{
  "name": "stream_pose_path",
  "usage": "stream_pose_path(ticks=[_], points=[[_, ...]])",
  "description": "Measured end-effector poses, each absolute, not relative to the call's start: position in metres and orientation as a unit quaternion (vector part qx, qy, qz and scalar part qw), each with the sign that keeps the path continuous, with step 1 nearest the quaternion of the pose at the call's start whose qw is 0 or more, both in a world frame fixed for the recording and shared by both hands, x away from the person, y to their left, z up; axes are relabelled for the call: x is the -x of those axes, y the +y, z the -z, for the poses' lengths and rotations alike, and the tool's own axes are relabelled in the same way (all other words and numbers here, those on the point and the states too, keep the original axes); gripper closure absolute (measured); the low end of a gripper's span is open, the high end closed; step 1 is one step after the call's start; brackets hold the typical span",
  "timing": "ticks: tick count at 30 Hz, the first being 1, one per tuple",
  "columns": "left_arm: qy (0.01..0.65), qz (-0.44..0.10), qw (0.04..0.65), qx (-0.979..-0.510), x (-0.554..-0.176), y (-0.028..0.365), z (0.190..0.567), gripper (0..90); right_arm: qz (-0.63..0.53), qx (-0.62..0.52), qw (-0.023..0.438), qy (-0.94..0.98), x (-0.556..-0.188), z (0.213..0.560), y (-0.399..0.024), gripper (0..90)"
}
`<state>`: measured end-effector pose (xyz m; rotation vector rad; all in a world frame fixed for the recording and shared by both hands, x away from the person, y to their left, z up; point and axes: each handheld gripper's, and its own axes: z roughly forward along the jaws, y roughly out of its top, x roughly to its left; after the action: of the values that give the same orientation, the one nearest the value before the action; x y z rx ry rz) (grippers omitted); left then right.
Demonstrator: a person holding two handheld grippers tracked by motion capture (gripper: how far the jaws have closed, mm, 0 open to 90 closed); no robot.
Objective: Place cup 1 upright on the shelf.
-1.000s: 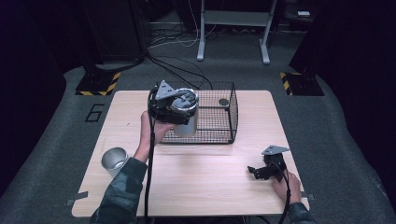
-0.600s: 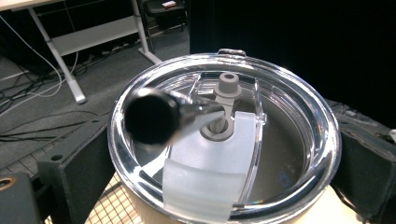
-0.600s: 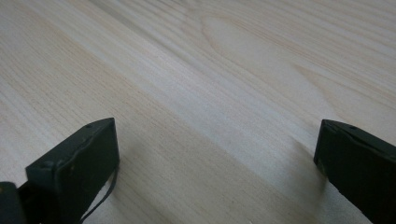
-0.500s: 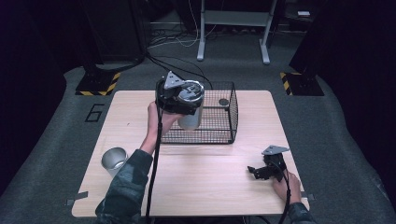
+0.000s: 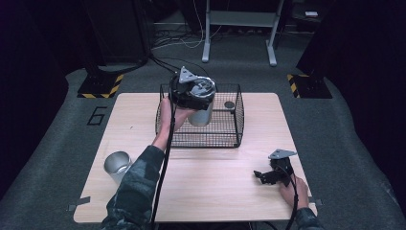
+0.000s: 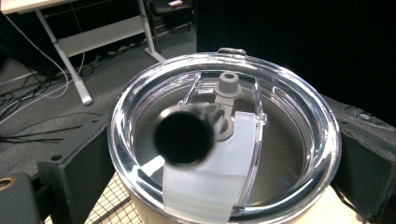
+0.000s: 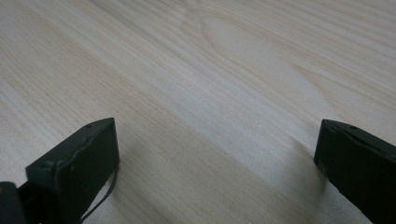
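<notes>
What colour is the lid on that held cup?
Clear, see-through plastic lid with a grey stopper; left gripper view shows it best.

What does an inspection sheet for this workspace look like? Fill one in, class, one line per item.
Surface: light wooden table, bare around the right tool.
Job's things: lidded steel tumbler held over the black wire basket; clear lid on.
Clutter: second steel cup near the table's left edge; small dark round thing in the basket.
Grippers: left tool clamps the tumbler; right tool open, resting on the table.
Cables: one trails from each tool; more on the floor behind.
Surroundings: dark carpet, hazard-striped blocks.
</notes>
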<state>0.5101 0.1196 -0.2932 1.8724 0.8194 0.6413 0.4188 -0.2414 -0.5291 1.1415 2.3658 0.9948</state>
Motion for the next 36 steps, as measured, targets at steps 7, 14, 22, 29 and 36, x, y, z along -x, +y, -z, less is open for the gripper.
stream_pose_path(ticks=[7,14,22,29,36], points=[[0.347,-0.263,0.476,-0.765,-0.522,0.114,0.298,3.8,-0.349,-0.401,0.167,0.830,-0.419,0.529,-0.241,0.0],[0.354,-0.258,0.472,-0.765,-0.535,0.107,0.304,3.8,-0.349,-0.400,0.165,0.831,-0.419,0.529,-0.242,0.0],[0.358,-0.247,0.464,-0.772,-0.544,0.097,0.313,3.8,-0.349,-0.398,0.167,0.832,-0.419,0.529,-0.242,0.0],[0.365,-0.238,0.462,-0.773,-0.551,0.085,0.323,3.8,-0.348,-0.398,0.166,0.832,-0.419,0.529,-0.242,0.0],[0.371,-0.231,0.458,-0.774,-0.555,0.075,0.331,3.8,-0.348,-0.398,0.166,0.832,-0.419,0.529,-0.242,0.0]])
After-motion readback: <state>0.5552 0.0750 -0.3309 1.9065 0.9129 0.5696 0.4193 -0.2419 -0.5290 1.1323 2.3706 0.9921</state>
